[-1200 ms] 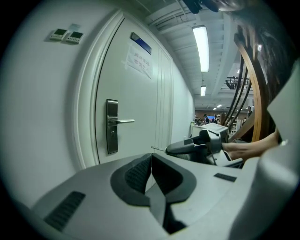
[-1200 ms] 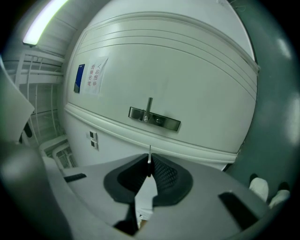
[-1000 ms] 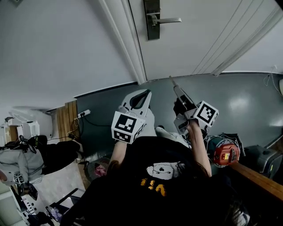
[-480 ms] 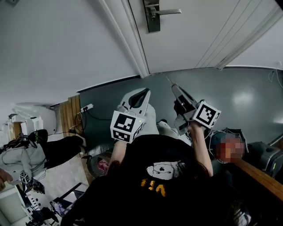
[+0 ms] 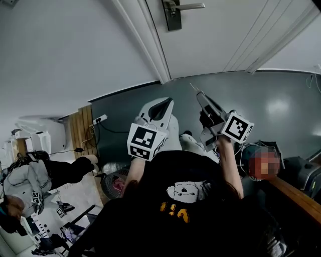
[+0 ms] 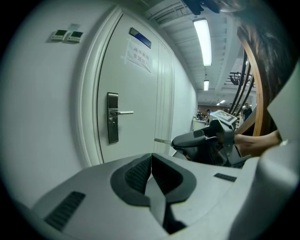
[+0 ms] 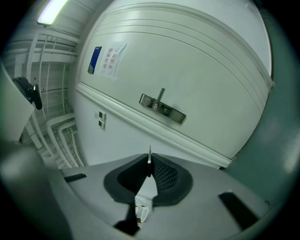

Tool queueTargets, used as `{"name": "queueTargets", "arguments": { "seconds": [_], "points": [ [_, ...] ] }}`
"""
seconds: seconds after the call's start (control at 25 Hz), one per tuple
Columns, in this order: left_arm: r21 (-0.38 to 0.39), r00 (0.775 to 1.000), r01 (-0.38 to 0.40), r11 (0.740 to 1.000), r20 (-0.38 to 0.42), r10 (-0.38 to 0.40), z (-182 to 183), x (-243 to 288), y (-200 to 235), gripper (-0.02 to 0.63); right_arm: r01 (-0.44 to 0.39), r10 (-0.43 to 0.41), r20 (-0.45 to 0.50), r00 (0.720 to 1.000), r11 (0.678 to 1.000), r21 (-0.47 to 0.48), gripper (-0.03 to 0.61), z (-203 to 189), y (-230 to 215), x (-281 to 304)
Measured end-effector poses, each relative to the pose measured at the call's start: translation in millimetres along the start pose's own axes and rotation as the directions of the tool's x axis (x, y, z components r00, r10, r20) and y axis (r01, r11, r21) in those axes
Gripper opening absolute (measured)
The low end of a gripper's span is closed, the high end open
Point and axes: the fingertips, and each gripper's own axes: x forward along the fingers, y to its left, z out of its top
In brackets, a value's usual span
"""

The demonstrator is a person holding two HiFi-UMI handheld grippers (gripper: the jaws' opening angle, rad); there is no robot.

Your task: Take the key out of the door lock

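The white door (image 5: pixel 225 40) fills the top of the head view, with its dark lock plate (image 5: pixel 172 14) and lever handle (image 5: pixel 190 6) at the upper edge. My right gripper (image 5: pixel 199 95) is shut on the thin metal key (image 5: pixel 193 88), whose blade pokes out past the tips, well away from the lock. The key (image 7: pixel 149 161) stands upright between the pads in the right gripper view, below the lock plate (image 7: pixel 162 108). My left gripper (image 5: pixel 163 106) hangs beside the right one, shut and empty. In the left gripper view its jaws meet (image 6: pixel 151 161), and the key (image 6: pixel 161 140) and lock plate (image 6: pixel 112 117) show ahead.
Grey floor (image 5: pixel 281 110) lies under the grippers. A power strip (image 5: pixel 99 119) sits at the wall's foot on the left. Another person (image 5: pixel 30 183) and clutter are at lower left, and a wooden edge (image 5: pixel 296 198) at lower right. Two wall switches (image 6: pixel 67 35) flank the door frame.
The door lock has slid toward the top edge of the head view. Both grippers keep nearly the same places, with the key still held in the right one. The person at lower left has moved.
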Motion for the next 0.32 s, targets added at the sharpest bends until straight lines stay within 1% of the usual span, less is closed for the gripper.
{"name": "queueTargets", "arguments": {
  "seconds": [0.32],
  "points": [
    [-0.006, 1.0, 0.021, 1.0, -0.007, -0.021, -8.3, 4.5, 2.5, 0.008, 0.024, -0.025, -0.019, 1.0, 0.999, -0.047, 0.021, -3.6, -2.0, 8.9]
  ]
}}
